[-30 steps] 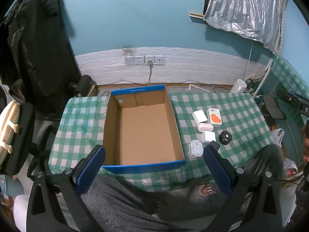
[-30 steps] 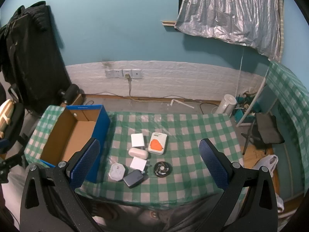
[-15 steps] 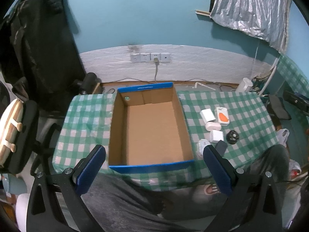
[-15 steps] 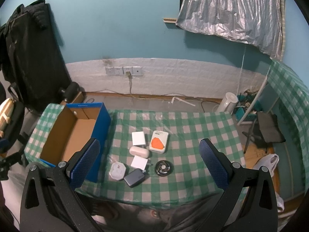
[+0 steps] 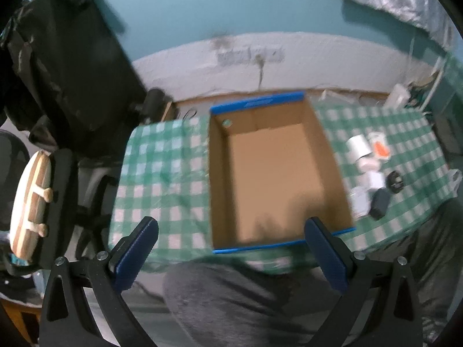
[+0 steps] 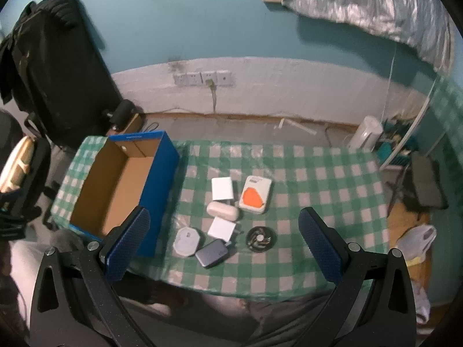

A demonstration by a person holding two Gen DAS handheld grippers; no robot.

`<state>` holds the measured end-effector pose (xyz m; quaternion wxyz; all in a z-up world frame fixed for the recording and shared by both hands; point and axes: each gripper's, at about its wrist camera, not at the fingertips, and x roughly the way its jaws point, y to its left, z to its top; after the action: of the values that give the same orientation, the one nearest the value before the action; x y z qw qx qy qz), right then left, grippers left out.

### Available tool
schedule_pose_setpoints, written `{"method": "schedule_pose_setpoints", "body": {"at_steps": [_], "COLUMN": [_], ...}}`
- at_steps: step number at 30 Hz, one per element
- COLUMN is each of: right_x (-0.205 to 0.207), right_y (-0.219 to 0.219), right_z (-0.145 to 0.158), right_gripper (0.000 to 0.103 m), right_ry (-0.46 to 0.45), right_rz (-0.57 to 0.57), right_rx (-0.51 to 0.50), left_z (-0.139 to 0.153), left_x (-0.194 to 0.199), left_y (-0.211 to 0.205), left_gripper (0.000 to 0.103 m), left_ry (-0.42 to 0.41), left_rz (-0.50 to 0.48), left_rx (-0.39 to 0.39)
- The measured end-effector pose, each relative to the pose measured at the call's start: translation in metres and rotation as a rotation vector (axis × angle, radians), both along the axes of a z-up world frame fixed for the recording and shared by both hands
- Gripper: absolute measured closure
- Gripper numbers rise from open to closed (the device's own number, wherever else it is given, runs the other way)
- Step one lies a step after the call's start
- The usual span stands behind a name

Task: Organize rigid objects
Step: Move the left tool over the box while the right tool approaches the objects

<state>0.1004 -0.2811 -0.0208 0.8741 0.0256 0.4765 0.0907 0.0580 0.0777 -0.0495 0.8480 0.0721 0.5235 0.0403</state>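
Step in hand: judged from the layout, the opening reach; nothing has been picked up and the cardboard box [image 6: 115, 190] holds none of the small objects.
Doing it well: the right gripper [image 6: 221, 238] is the better placed of the two, so it should come down over one item at a time, starting with an outer piece such as the black round disc [image 6: 260, 238] or the dark grey case [image 6: 214, 252], which have free sides for the fingers.
Caution: the pieces lie close together, some touching, so a wide straddle risks nudging a neighbour; a straight descent with the jaws aligned across the short side of the item seems safest.
Right gripper state: jaws spread wide, holding nothing, hanging above the near edge of the checked tablecloth [image 6: 318, 179].
Left gripper state: the left gripper [image 5: 230, 248] is likewise wide open and empty, above the near blue rim of the box; this view is motion-blurred.
Objects: a cluster of seven, including the white square block [image 6: 222, 188], the orange-and-white case [image 6: 255, 193], the white oval case [image 6: 222, 210], the flat white square [image 6: 221, 228] and the white octagonal piece [image 6: 187, 237].
Relative to the right gripper: the cluster lies ahead of and below the open fingers, between their lines.
Relative to the box: just beside its blue right wall, on the cloth.
Relative to the left gripper: well off to its right.
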Motion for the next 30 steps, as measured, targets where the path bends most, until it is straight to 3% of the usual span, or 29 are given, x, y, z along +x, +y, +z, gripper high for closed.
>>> {"method": "schedule_pose_setpoints", "body": {"at_steps": [10,13,17,26,30], "right_x": [0.046,0.059,0.077,0.095,0.096], "right_y": [-0.003,-0.001,-0.004,-0.016,-0.025], "right_z": [-0.036,-0.052,-0.081,-0.147,-0.17], "right_gripper": [0.002,0.002,0.002,0.002,0.002], "right_ry": [0.106,0.145,0.233,0.376,0.418], "right_rz": [0.058,0.06,0.028,-0.002,-0.033], "right_rx": [0.036,0.024,0.017,-0.038,-0.07], "left_z": [-0.049,-0.07,-0.096,-0.135,-0.145], "left_x": [0.043,0.052,0.059,0.067,0.066], "left_y": [0.04,0.049,0.055,0.068,0.068], "left_gripper": [0.007,0.015,0.018,0.046,0.064], "left_ry": [0.195,0.253,0.318,0.425,0.446], "left_rz": [0.045,0.068,0.081,0.11,0.105], "left_rx": [-0.096,-0.123,-0.133,-0.182,-0.189]}}
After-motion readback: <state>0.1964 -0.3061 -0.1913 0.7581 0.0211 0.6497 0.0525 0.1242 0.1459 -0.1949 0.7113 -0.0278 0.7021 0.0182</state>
